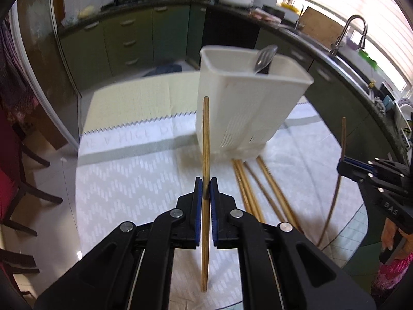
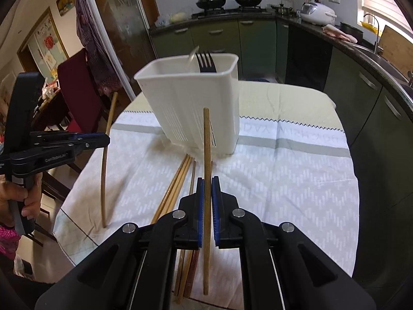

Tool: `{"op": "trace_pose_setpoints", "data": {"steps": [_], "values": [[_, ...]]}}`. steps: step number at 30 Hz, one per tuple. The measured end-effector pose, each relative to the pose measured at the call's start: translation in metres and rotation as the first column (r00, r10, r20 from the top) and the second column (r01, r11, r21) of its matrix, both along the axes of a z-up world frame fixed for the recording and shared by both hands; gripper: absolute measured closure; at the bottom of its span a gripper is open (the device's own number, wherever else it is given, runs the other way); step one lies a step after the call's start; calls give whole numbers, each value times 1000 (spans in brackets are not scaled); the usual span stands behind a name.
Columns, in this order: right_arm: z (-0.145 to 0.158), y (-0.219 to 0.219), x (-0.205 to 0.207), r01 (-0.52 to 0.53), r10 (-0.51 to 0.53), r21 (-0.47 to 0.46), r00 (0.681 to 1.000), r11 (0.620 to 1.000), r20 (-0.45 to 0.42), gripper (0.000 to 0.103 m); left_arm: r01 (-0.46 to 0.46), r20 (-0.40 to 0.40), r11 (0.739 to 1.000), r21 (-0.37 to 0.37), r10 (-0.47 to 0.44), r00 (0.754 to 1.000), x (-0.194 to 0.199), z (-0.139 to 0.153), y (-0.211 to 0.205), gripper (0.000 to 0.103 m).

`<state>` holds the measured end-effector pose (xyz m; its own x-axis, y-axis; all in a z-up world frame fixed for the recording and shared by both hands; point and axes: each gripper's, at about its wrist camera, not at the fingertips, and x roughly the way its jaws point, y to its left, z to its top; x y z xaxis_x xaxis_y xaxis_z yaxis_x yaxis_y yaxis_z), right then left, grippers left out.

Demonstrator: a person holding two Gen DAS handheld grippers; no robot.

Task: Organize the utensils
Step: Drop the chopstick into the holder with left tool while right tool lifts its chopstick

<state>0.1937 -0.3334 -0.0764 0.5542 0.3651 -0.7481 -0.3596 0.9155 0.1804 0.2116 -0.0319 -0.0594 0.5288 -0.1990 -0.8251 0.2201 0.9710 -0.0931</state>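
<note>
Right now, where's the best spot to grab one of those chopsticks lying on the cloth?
Take a loose chopstick near its middle, coming straight down from above. It lies flat on the tablecloth, bundled close beside others, so the hand-held gripper's fingers should straddle it across its thin width. The outermost one is probably easiest.

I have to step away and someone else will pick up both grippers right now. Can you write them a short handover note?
Left gripper: shut on one chopstick, held upright in front of the holder.
Right gripper: shut on another chopstick, also upright.
White utensil holder stands on the cloth-covered table; a fork and a spoon are already in it.
Several loose chopsticks lie on the cloth by its base.
Left to do: drop both held chopsticks in, then the loose ones.
</note>
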Motion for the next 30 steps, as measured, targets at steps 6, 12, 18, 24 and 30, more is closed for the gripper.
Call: {"op": "trace_pose_setpoints", "data": {"steps": [6, 12, 18, 24, 30], "values": [[10, -3, -11, -6, 5, 14, 999, 1000, 37, 96, 18, 39, 1000, 0, -18, 999, -16, 17, -5, 97], [16, -6, -19, -7, 6, 22, 998, 1000, 62, 96, 33, 67, 999, -6, -33, 997, -25, 28, -6, 97], [26, -8, -24, -5, 3, 18, 995, 1000, 97, 96, 46, 101, 999, 0, -45, 994, -31, 38, -9, 97], [29, -9, -24, -5, 2, 19, 994, 1000, 109, 96, 53, 111, 999, -1, -52, 992, -33, 41, -11, 97], [34, -8, -25, -8, 6, 19, 993, 1000, 120, 96, 55, 127, 998, -7, -54, 990, -32, 47, -11, 97]]}}
